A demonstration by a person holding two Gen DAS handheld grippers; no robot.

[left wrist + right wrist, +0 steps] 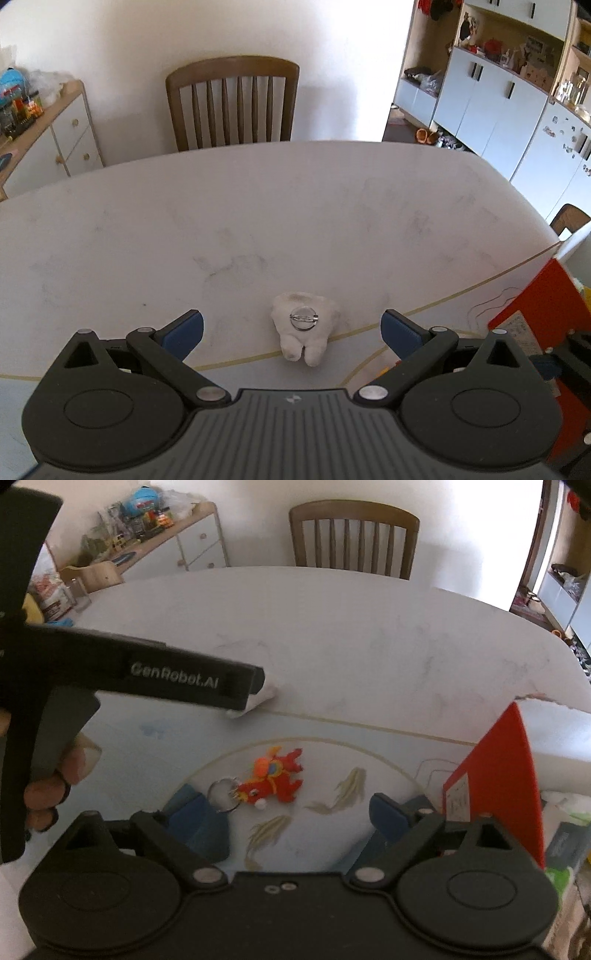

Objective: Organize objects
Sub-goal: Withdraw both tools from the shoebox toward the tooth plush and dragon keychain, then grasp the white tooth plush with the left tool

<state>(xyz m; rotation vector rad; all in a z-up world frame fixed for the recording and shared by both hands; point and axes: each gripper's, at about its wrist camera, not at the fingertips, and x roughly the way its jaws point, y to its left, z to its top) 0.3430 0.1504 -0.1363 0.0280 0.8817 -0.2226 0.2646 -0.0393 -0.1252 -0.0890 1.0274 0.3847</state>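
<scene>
A small white plush tooth with a round metal pin lies on the table between my left gripper's blue pads. My left gripper is open around it, not touching. In the right wrist view the left gripper's black body hides most of the tooth; only a white bit shows. A red and orange plush keychain with a metal ring lies on the light blue mat. My right gripper is open just in front of the keychain, empty.
A red box stands at the right, also in the left wrist view. A wooden chair stands at the table's far side. A cluttered sideboard is at the back left. A glass stands at the table's left edge.
</scene>
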